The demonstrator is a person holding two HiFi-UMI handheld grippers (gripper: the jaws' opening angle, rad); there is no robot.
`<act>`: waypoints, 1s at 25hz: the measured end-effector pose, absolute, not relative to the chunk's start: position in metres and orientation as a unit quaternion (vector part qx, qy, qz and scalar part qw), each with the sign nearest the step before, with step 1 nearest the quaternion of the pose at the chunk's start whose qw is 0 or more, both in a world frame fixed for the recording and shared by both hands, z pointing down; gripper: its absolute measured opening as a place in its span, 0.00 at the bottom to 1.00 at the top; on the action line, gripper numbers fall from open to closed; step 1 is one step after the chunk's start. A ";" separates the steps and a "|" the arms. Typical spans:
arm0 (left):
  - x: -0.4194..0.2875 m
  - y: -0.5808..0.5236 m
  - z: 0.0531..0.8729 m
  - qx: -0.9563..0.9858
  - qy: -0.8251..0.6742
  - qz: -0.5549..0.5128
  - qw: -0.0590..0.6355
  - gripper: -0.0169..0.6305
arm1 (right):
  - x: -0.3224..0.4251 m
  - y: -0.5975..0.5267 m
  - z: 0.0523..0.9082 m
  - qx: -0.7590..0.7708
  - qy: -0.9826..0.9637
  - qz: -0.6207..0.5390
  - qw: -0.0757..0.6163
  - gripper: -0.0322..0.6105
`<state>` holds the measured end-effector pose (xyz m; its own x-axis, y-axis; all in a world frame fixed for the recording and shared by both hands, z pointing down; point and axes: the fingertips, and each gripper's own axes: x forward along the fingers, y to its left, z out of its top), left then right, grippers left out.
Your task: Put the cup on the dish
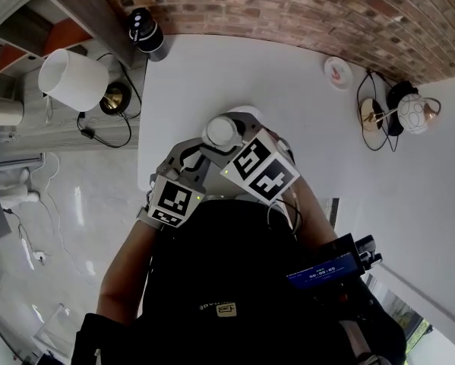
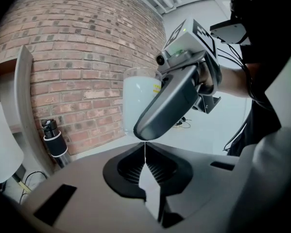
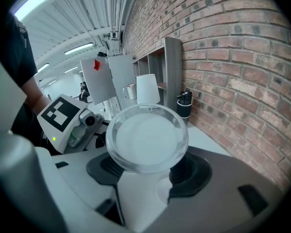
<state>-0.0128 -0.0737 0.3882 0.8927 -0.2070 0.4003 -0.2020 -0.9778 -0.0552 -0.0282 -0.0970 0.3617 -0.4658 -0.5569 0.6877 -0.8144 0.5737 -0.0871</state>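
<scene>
In the head view, the right gripper (image 1: 231, 139) is clamped on the cup (image 1: 220, 131), whose open mouth faces up toward the camera. The cup sits over the near part of the white bench (image 1: 235, 67), close to the person's body. The left gripper (image 1: 188, 157) hangs just beside it on the left and carries nothing. The dish (image 1: 337, 72), small, round and white with a red mark, lies bare at the far right of the bench near the brick wall (image 1: 288, 6). It is well apart from the cup. A black bottle (image 1: 145, 30) stands at the far left corner.

In the left gripper view, that gripper's 2 jaws stand together with only a hairline seam between them and nothing inside. Ahead of them the frosted cup appears to hang clear of the bench surface, with 1 dark jaw of the right gripper pressed along its side.

In the right gripper view, the cup fills the space between the jaws, which stand wide and press on its wall from both sides. The dish does not show in this view.

As a judgement, the pick-up is done and the cup is in the air. What is left is carrying it across to the dish, setting it down on the dish and letting go.
</scene>
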 end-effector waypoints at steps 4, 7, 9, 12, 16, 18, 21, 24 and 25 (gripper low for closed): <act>-0.018 -0.074 0.394 -0.968 0.118 -0.220 0.002 0.04 | -0.014 -0.099 0.365 0.416 -0.829 0.208 0.310 0.45; -0.027 -0.073 0.397 -0.965 0.125 -0.230 0.001 0.04 | -0.002 -0.101 0.369 0.421 -0.825 0.210 0.313 0.45; -0.035 -0.074 0.400 -0.962 0.131 -0.238 0.000 0.04 | 0.006 -0.102 0.373 0.424 -0.822 0.212 0.316 0.45; -0.048 -0.079 0.400 -0.957 0.149 -0.248 -0.002 0.04 | 0.016 -0.105 0.383 0.426 -0.819 0.214 0.320 0.45; -0.068 -0.082 0.403 -0.948 0.183 -0.259 -0.014 0.04 | 0.025 -0.106 0.400 0.424 -0.815 0.221 0.326 0.45; -0.079 -0.082 0.404 -0.943 0.198 -0.266 -0.020 0.04 | 0.027 -0.106 0.409 0.422 -0.815 0.227 0.326 0.45; -0.092 -0.080 0.404 -0.937 0.214 -0.274 -0.025 0.04 | 0.032 -0.108 0.422 0.422 -0.812 0.232 0.329 0.45; -0.099 -0.077 0.400 -0.933 0.230 -0.276 -0.031 0.04 | 0.040 -0.110 0.437 0.421 -0.809 0.234 0.338 0.45; -0.101 -0.077 0.398 -0.931 0.235 -0.276 -0.034 0.04 | 0.043 -0.110 0.443 0.420 -0.807 0.234 0.343 0.45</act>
<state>-0.1013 -0.0767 0.3984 0.7373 -0.4194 0.5296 -0.4567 -0.8871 -0.0667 0.0431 -0.1102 0.4431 -0.4121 -0.5178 0.7497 -0.8387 0.5370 -0.0902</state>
